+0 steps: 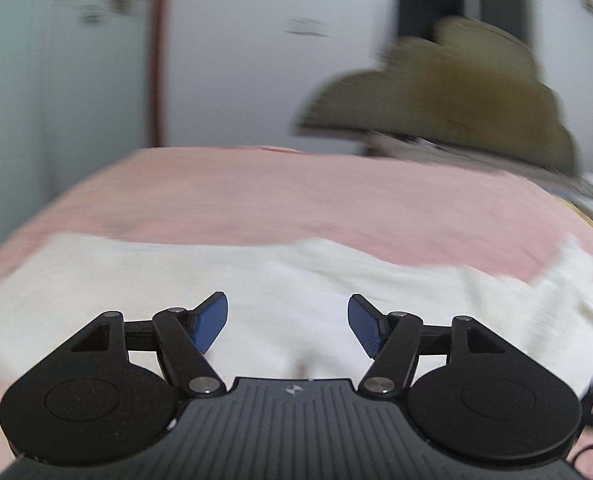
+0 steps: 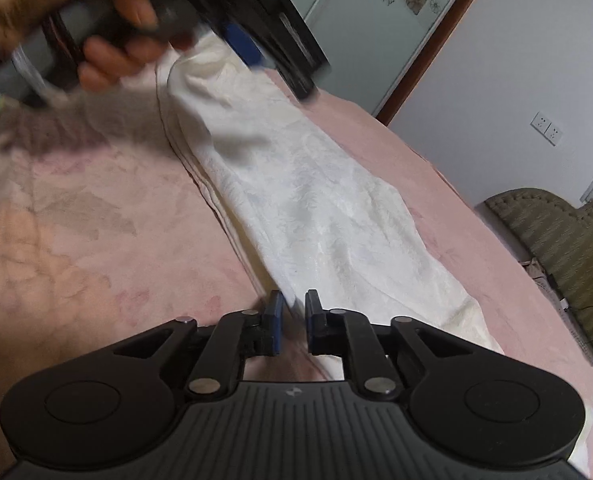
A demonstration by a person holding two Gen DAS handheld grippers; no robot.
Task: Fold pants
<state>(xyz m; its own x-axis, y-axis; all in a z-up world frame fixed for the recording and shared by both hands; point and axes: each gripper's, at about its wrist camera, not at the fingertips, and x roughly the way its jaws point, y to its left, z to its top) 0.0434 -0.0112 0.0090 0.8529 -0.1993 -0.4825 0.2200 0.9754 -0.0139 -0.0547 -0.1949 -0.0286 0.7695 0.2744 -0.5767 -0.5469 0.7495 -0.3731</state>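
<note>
Lying flat as one long strip on the bed [image 2: 76,208], the pants [image 2: 308,208] run from the near edge up toward the far side, legs stacked.

Left gripper [image 1: 287,322]: jaws wide apart, nothing between them, cloth just below. In the right wrist view it shows blurred at the far end of the strip, a hand [image 2: 76,28] on its handle.

Right gripper [image 2: 294,320]: jaws parted a little, near end of the cloth in the gap; pads don't look to be pressing, so I read it as released.

Risks:
- Fabric is thin, creamy white, woven pattern, looks slippery. A one-layer pinch would let the stacked legs slide apart.
- Bed cover is soft pink plush, so the cloth may drag and bunch instead of sliding.
- Left edge seam already shows layers slightly offset; the next fold could lock that in.
</note>
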